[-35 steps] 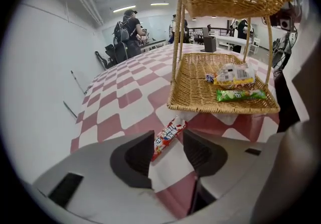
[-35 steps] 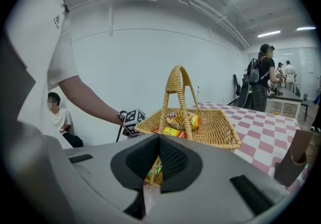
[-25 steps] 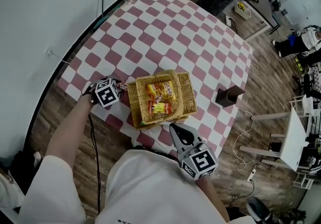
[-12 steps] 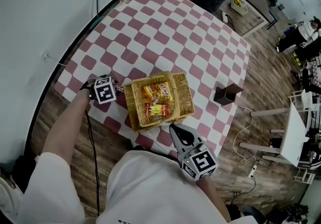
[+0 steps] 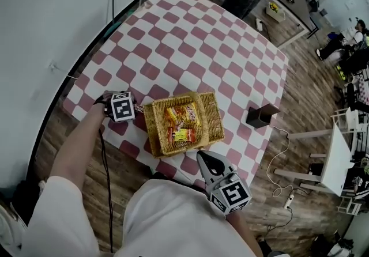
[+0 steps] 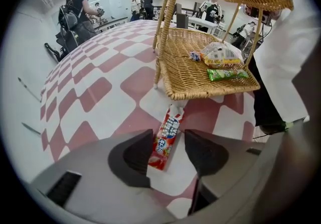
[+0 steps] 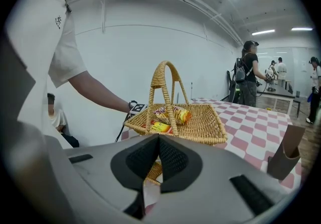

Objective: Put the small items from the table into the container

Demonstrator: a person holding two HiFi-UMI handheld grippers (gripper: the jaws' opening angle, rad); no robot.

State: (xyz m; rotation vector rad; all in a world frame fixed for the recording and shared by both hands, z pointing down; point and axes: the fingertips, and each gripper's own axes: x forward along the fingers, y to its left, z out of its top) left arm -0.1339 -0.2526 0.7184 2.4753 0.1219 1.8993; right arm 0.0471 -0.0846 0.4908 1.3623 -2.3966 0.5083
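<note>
We hold the left gripper (image 6: 168, 151), fingers apart, around a red candy packet (image 6: 167, 133) on the surface (image 6: 100, 92), apparently bound for the wicker basket (image 6: 200, 93); the right gripper (image 7: 158, 160) idles, fingers together.

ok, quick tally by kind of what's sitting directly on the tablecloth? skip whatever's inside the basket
wicker basket: 1
red snack packet: 1
brown cup: 1
Total: 3
</note>
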